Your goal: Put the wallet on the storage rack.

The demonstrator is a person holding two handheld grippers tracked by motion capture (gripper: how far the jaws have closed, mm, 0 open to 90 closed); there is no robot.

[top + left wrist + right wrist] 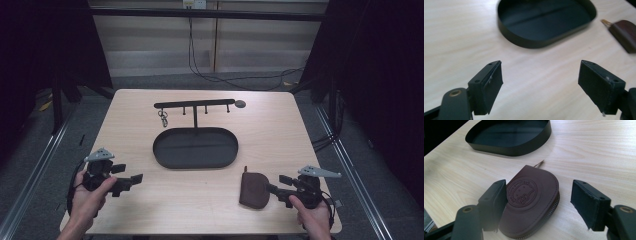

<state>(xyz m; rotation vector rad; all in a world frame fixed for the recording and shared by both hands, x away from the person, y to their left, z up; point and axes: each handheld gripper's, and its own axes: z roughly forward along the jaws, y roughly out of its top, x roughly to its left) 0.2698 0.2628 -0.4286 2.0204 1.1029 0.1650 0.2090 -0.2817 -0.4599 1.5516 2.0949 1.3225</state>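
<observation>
Brown pouch (531,202) lies flat on the table (210,210), near-right area, just near-right of the black oval tray (195,148). Dark brown leather look, rounded at its far end, zipper running round the edge. Round embossed stamp on the top face with a cartoon cat face in it; ring lettering too small to read. Thin tan tab sticks out of the far end.

Right hand-held gripper (539,205) sits over the near part of the pouch, jaws spread, one on each side. Left jaw is right against the pouch's edge, can't tell if it touches; right jaw stands clear with bare table between. No pinch.

Left hand-held gripper (540,85) is at the near-left of the table, well apart from the pouch, jaws spread wide, nothing between them but bare wood. It points toward the tray.

Behind the tray, a black T-shaped rack (195,106) with short pegs; a metal keyring clip (163,118) hangs at its left end.
</observation>
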